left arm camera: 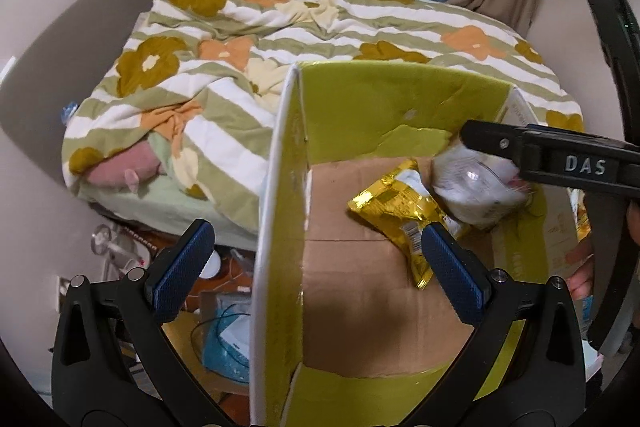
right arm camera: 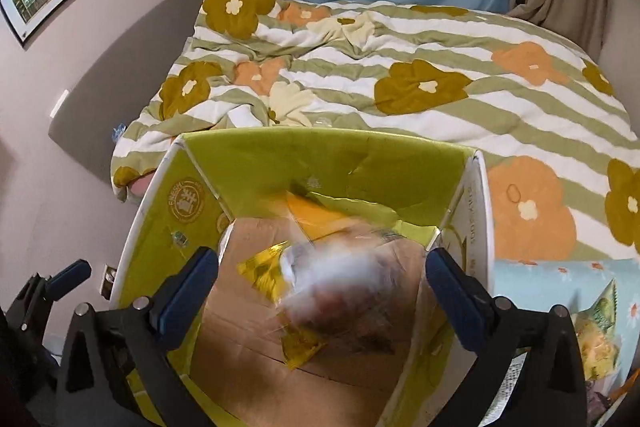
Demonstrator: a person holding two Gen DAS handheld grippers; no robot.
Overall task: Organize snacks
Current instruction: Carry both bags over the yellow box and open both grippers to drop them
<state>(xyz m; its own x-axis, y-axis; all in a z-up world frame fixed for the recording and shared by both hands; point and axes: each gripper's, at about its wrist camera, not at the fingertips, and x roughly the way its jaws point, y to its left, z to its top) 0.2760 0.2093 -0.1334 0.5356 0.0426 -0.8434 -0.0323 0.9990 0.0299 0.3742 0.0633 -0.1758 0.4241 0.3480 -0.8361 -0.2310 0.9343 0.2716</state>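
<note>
An open cardboard box (left arm camera: 280,187) with yellow-green flaps stands in front of the bed; it also shows in the right wrist view (right arm camera: 320,155). A gold foil snack packet (left arm camera: 396,211) lies on its brown floor. A clear-white snack pack (left arm camera: 480,187) is beside it, blurred in the right wrist view (right arm camera: 340,287), loose between the open fingers. My left gripper (left arm camera: 316,267) is open, its jaws either side of the box's left wall, not touching. My right gripper (right arm camera: 320,291) is open over the box; it shows from the side in the left wrist view (left arm camera: 492,143).
A bed with a floral striped duvet (right arm camera: 400,67) lies behind the box. Clutter with cables and a blue item (left arm camera: 224,339) sits on the floor left of the box. More snack packs (right arm camera: 600,339) lie on a light blue cloth at right.
</note>
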